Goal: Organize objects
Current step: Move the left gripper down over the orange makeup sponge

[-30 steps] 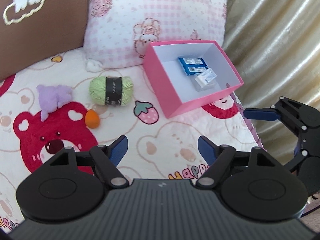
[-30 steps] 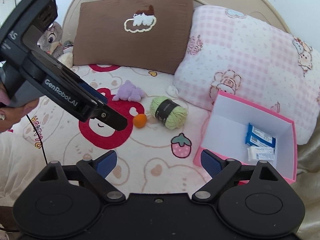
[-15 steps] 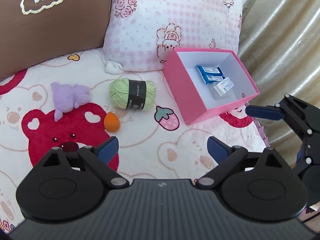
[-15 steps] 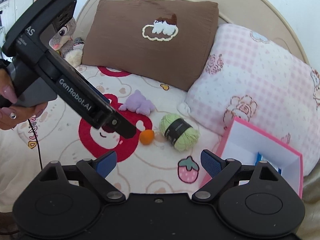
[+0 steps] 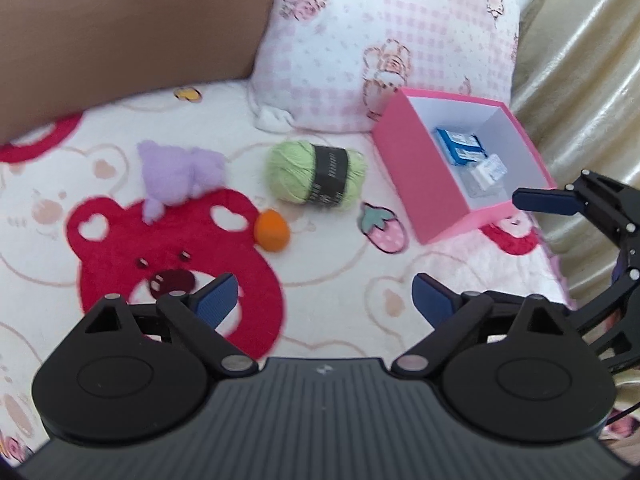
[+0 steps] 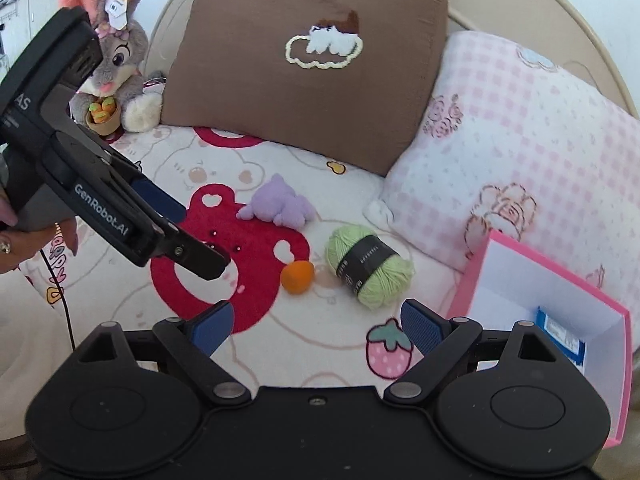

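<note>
**Both claws spread wide above the toys on the bed**

The left gripper hangs over the bear-print blanket, its jaws apart after widening a moment ago, with only blanket between the blue pads. The right gripper is likewise spread wide and carries nothing; from the left wrist view one of its blue fingers shows at the right, near the pink box's front corner.

On the blanket, a purple plush lies at the top edge of the big red bear face. Just right of that face sits a small orange egg-shaped piece, and beyond it, a little farther back, a green yarn ball with a dark band. The pink box stands open to the right of the yarn, near the pink checked pillow; inside it are blue packets and a pale packet. A brown pillow leans at the far side, with a grey rabbit toy to its left.
</note>
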Action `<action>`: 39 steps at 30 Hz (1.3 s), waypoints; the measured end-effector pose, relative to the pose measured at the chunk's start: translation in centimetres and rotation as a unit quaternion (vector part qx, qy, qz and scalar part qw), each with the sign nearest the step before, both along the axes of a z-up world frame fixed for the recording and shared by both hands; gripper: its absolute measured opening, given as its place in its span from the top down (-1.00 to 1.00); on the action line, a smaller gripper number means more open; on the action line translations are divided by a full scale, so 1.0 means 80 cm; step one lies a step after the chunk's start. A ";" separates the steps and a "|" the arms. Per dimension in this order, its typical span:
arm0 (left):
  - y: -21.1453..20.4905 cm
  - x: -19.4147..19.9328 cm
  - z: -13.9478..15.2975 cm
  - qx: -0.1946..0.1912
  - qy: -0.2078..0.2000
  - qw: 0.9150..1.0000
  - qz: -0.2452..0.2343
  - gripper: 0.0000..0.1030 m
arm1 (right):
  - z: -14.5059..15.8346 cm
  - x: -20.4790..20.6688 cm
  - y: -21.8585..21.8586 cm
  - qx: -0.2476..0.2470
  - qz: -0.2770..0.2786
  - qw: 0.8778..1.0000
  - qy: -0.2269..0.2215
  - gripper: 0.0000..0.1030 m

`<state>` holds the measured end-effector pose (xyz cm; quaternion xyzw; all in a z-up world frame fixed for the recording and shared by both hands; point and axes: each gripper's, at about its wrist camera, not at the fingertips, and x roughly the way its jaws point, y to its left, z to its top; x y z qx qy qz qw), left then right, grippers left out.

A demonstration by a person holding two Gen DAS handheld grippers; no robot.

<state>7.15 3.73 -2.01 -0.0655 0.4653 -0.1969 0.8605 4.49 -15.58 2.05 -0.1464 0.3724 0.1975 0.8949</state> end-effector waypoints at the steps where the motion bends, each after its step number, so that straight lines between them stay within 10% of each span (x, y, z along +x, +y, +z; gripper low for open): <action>1: 0.003 -0.001 -0.002 0.005 -0.006 1.000 0.004 -0.83 | -0.003 0.003 0.005 -0.004 -0.001 1.000 0.001 -0.80; 29: 0.065 0.047 -0.105 -0.071 0.028 0.995 0.070 -0.82 | -0.118 0.076 0.072 0.017 0.034 0.999 0.024 -0.79; 39: 0.061 0.066 -0.146 -0.057 0.005 0.995 0.087 -0.81 | -0.166 0.097 0.068 0.024 0.006 0.999 -0.046 -0.76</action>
